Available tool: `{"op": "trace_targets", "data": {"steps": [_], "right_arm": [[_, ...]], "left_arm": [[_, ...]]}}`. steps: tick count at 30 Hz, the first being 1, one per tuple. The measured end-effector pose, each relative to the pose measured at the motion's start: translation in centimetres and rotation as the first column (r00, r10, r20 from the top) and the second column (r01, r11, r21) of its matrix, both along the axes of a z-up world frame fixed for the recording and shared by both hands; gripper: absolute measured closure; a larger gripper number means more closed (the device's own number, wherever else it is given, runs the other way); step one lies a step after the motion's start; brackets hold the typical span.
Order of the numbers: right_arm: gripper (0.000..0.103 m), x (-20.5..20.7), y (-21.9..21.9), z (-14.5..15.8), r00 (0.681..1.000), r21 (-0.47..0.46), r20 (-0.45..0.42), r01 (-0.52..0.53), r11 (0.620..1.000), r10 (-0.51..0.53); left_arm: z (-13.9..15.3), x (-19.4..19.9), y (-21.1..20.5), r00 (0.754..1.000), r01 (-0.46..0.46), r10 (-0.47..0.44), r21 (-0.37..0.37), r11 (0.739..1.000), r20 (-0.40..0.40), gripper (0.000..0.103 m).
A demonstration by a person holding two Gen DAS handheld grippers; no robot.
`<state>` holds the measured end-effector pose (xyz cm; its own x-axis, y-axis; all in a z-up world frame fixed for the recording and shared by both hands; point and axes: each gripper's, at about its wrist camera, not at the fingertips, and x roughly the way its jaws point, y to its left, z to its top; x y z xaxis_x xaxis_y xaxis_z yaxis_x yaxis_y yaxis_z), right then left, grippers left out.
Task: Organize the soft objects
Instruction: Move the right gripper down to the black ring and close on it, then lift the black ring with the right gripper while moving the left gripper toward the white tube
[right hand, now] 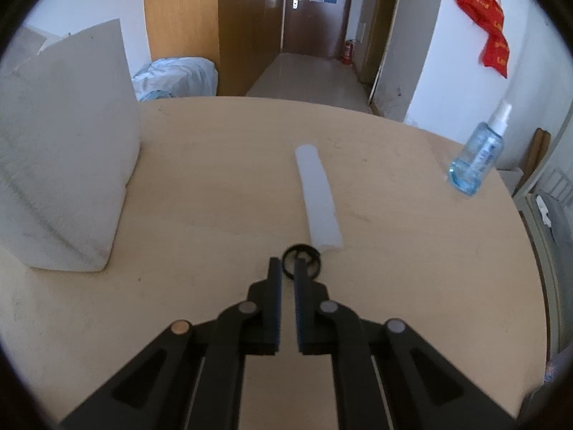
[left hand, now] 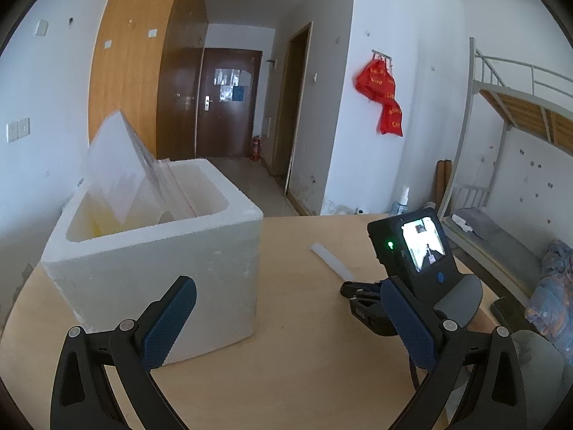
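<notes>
A white foam strip (right hand: 318,197) lies on the round wooden table (right hand: 394,251), its near end just beyond my right gripper (right hand: 287,263). Small and black, a ring (right hand: 303,247) sits at that gripper's tips, its left rim pinched between the nearly closed fingers. A white foam box (left hand: 161,261) stands to the left with thin foam sheets (left hand: 118,172) leaning inside it. My left gripper (left hand: 290,308) hangs open near the box's front right corner, holding nothing. The right gripper (left hand: 345,292) also shows there, tips low on the table near the strip (left hand: 331,259).
A blue spray bottle (right hand: 480,154) stands near the table's far right edge. A metal bunk bed (left hand: 508,136) is at the right and red bags (left hand: 385,96) hang on the wall. A corridor with a dark door (left hand: 229,104) lies beyond.
</notes>
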<state>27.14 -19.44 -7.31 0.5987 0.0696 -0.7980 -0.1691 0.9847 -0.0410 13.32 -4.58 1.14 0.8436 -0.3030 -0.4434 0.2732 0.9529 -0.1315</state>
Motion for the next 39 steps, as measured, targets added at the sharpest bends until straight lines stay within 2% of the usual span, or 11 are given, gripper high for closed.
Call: {"op": "trace_targets", "data": {"steps": [2,4,6,8,12,26,31,33,39], "right_arm": [[0.093,0.1,-0.1,0.1,1.0,-0.004,0.005,0.006,1.0,-0.006],[0.08,0.1,-0.1,0.1,1.0,-0.023,0.012,0.008,1.0,-0.008],[0.059,0.0,0.0,0.0,1.0,-0.045,0.026,0.013,0.999,-0.012],[0.049,-0.1,0.1,0.1,0.999,-0.045,0.037,0.005,0.999,-0.004],[0.043,-0.3,-0.1,0.6,0.998,-0.025,0.07,-0.007,1.0,0.009],[0.044,1.1,-0.4,-1.0,0.999,-0.014,-0.001,0.032,0.999,-0.033],[0.062,1.1,-0.6,-1.2,0.999,0.007,-0.021,0.029,1.0,-0.029],[0.073,1.0,-0.7,-1.2,0.999,0.021,-0.029,0.031,0.999,-0.03],[0.081,0.6,-0.9,-1.1,0.999,0.022,-0.037,0.033,0.999,-0.032]], "left_arm": [[-0.1,0.0,0.1,1.0,-0.001,0.001,-0.003,1.0,-0.001,0.0],[-0.1,0.1,0.1,1.0,0.0,0.0,-0.005,1.0,0.0,0.0],[-0.1,0.1,0.1,1.0,0.0,0.0,-0.004,1.0,0.0,0.0],[-0.1,0.0,0.1,1.0,-0.001,0.001,-0.005,1.0,0.003,0.0],[-0.3,0.0,0.5,1.0,-0.008,0.008,-0.005,1.0,0.001,0.0],[-0.1,-0.1,0.9,1.0,-0.02,0.02,-0.022,1.0,-0.001,0.0],[0.0,0.0,1.1,1.0,-0.019,0.018,-0.025,1.0,-0.008,0.0],[0.0,-0.2,1.3,1.0,-0.02,0.02,-0.022,1.0,0.0,0.0],[0.1,-0.3,1.1,1.0,-0.013,0.014,-0.02,1.0,0.005,0.0]]}}
